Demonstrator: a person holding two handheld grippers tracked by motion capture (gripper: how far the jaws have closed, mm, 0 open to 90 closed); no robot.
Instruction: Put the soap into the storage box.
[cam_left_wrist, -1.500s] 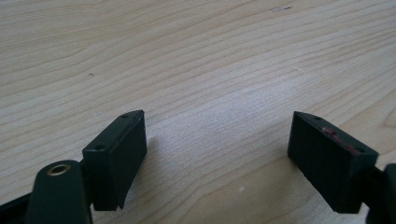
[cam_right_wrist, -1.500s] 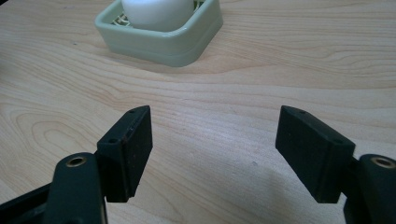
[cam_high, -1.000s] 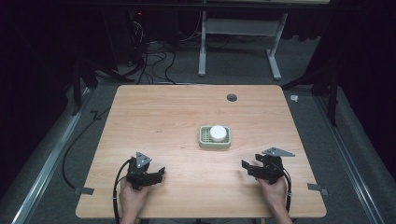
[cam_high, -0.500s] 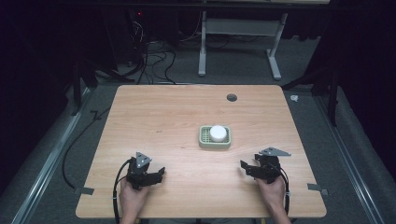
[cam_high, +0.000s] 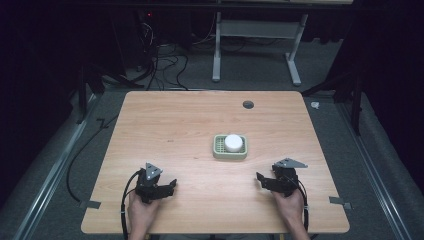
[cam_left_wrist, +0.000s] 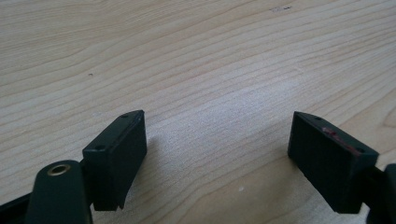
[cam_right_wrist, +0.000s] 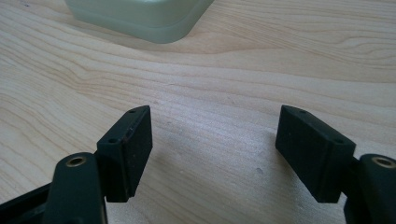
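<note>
Fingers (cam_left_wrist: 116, 154) stand apart and empty on left gripper (cam_high: 172, 184) and right gripper (cam_high: 259, 178), low in frame. White puck (cam_high: 233, 142) sits in green dish (cam_high: 218, 152) mid-worktop (cam_high: 175, 125), probably so either can reach it.

So the right gripper (cam_right_wrist: 215, 140) has its two black jaws coming up from the bottom, spread wide apart with nothing but bare wooden table (cam_right_wrist: 224, 79) between them. Each jaw is a chunky block with small screw holes on its top edge, and there's a brass-ringed hole on the arm behind each one. Up at the top edge, left of centre, you can see the rounded corner of a pale green tray (cam_right_wrist: 144, 18) sitting on the wood, well apart from the jaws.
</note>
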